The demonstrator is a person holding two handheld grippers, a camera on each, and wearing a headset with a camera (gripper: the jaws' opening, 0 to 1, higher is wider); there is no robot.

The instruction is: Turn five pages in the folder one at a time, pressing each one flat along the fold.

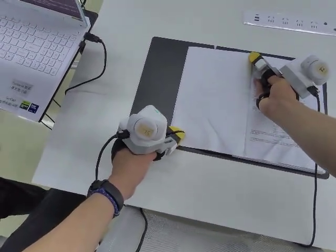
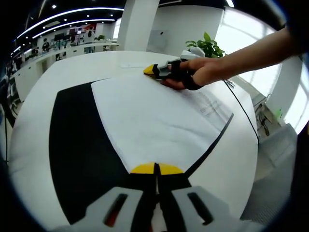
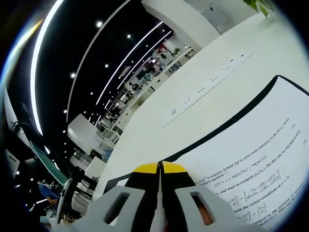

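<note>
Head view: right tool, clenched, pressing top of fold.
Left tool: clenched, touching page edge.
Advised: sliding steadily down fold.

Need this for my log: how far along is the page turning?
Done: at least one page lies turned to the left of the folder, blank side up. In hand: the right gripper, shut, sits at the top of the fold, and the left gripper, shut, at that page's near edge, likely flattening it. Left: a printed page shows on the right; the count so far can't be told.
</note>
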